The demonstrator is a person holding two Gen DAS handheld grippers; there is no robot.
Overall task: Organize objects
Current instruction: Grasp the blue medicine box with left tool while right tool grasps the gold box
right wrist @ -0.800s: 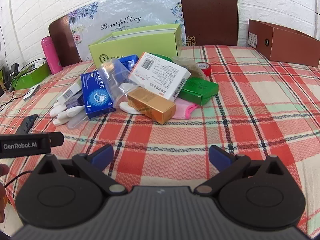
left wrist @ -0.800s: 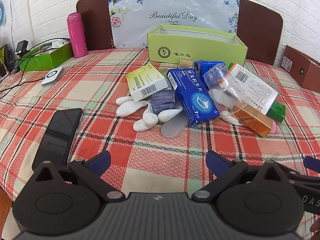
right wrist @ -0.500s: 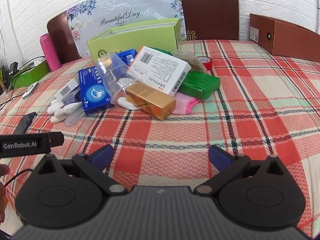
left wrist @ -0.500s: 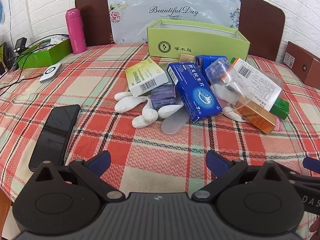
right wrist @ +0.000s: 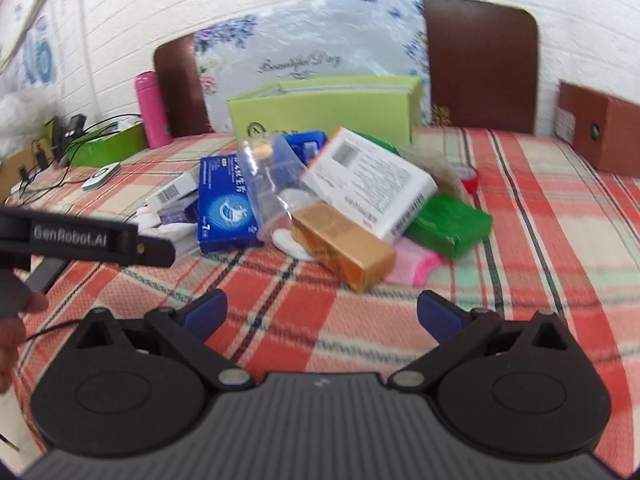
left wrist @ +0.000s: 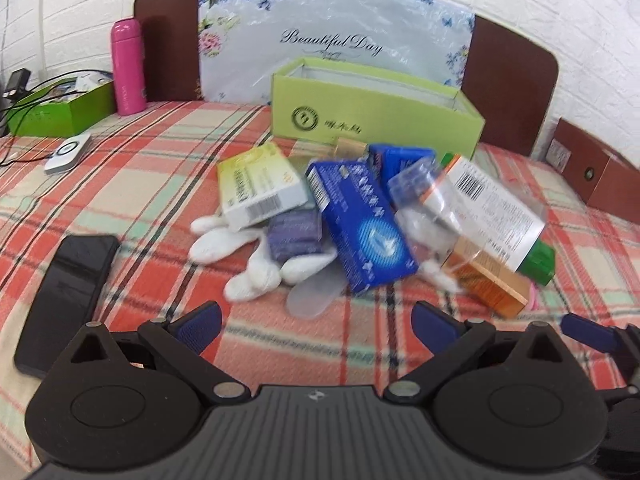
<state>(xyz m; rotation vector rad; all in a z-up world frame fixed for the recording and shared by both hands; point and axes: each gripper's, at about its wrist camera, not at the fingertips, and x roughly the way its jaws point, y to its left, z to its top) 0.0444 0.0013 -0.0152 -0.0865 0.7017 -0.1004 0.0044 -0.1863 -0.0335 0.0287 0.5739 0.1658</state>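
A pile of small boxes lies on the plaid tablecloth in front of an open light-green box (left wrist: 376,114) (right wrist: 324,114). The pile holds a blue box (left wrist: 360,226) (right wrist: 226,208), a yellow-white box (left wrist: 260,190), a white printed box (left wrist: 494,206) (right wrist: 370,184), a gold box (left wrist: 486,280) (right wrist: 344,246), a green box (right wrist: 450,224), a clear bag (left wrist: 424,200) (right wrist: 272,184) and white gloves (left wrist: 248,258). My left gripper (left wrist: 316,322) is open and empty, just short of the pile. My right gripper (right wrist: 322,314) is open and empty, near the gold box.
A black phone (left wrist: 64,296) lies at the left. A pink bottle (left wrist: 128,68) (right wrist: 154,110), a green tray with cables (left wrist: 60,108) and a white puck (left wrist: 66,152) stand far left. A brown box (right wrist: 600,132) (left wrist: 592,176) is at the right. Red tape (right wrist: 468,176) lies behind the pile.
Both grippers have moved forward toward the pile, which now looks closer and blurred. Both stay open. Nothing on the table has moved.
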